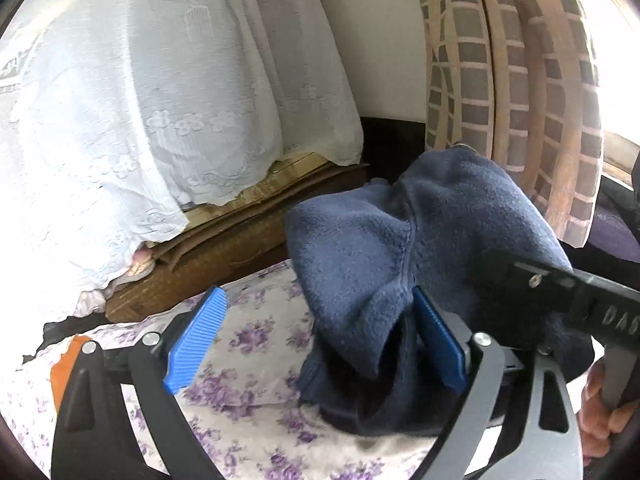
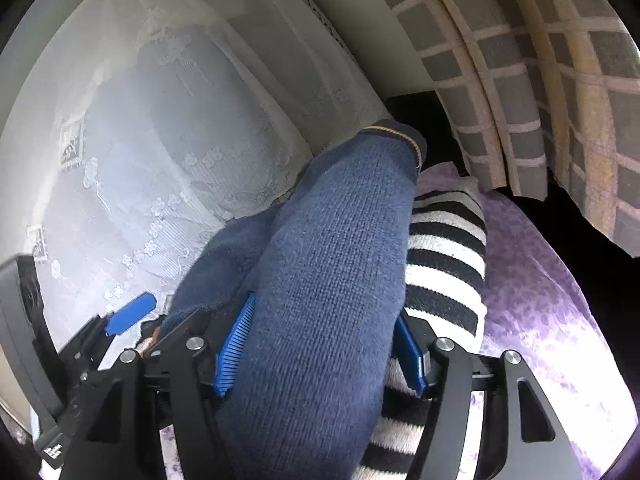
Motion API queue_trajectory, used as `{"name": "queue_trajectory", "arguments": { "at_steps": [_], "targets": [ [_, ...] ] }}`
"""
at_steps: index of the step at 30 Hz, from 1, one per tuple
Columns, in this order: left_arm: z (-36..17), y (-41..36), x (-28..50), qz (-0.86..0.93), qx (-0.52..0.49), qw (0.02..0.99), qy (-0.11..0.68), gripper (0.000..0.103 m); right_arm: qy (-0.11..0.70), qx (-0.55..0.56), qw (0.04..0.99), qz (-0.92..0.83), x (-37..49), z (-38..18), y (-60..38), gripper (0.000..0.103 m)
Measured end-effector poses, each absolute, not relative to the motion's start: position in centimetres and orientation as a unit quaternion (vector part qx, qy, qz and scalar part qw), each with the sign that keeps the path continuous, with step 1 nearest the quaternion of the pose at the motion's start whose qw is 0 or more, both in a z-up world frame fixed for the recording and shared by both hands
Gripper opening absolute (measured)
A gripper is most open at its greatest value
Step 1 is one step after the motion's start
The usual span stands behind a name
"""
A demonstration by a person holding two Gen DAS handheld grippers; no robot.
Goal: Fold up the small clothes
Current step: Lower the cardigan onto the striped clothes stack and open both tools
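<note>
Gripping a thick roll of navy sweater (image 2: 332, 280), the right gripper (image 2: 324, 348) has both blue pads pressed against the knit, one on each side. The garment runs forward from the jaws and ends in a ribbed edge with a thin yellow line. Just beside it on the right lies a black-and-white striped garment (image 2: 444, 248), resting on the purple floral sheet (image 2: 536, 280).

The left gripper (image 1: 320, 340) stands with jaws wide apart. Navy fabric is bunched over its right pad (image 1: 436, 332); the left pad (image 1: 196, 340) is bare above the sheet.

Progress, as judged: the sweater is bunched and lifted, not flat, so its fold appears incomplete. The striped garment's fold state cannot be determined.
</note>
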State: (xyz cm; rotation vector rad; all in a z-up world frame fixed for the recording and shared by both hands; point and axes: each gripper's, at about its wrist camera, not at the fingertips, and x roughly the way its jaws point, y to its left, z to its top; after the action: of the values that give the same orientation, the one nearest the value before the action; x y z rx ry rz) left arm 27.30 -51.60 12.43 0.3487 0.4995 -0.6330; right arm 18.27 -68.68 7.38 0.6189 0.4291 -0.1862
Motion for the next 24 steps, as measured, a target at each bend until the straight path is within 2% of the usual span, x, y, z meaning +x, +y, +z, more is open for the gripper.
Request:
{"name": "queue_trajectory", "arguments": {
  "at_steps": [4, 11, 13, 20, 24],
  "targets": [
    [12.5, -50.9, 27.1, -0.296, 0.167, 0.906, 0.254, 0.092, 0.187, 0.31, 0.926, -0.102, 16.4, 8.8, -69.1, 0.074],
    [12.4, -50.2, 25.4, -0.299, 0.156, 0.906, 0.258, 0.092, 0.212, 0.145, 0.949, -0.184, 14.2, 11.5, -64.3, 0.074],
    [12.5, -49.9, 25.0, -0.299, 0.151, 0.906, 0.26, 0.092, 0.215, 0.123, 0.949, -0.197, 13.6, 12.0, -63.5, 0.077],
    [14.3, -48.0, 23.2, -0.296, 0.149, 0.909, 0.253, 0.094, 0.214, 0.142, 0.943, -0.213, 11.4, 14.2, -62.6, 0.09],
    [15.5, -46.4, 22.1, -0.289, 0.152, 0.912, 0.248, 0.095, 0.222, 0.139, 0.94, -0.218, 10.7, 14.9, -61.4, 0.092]
  ]
}}
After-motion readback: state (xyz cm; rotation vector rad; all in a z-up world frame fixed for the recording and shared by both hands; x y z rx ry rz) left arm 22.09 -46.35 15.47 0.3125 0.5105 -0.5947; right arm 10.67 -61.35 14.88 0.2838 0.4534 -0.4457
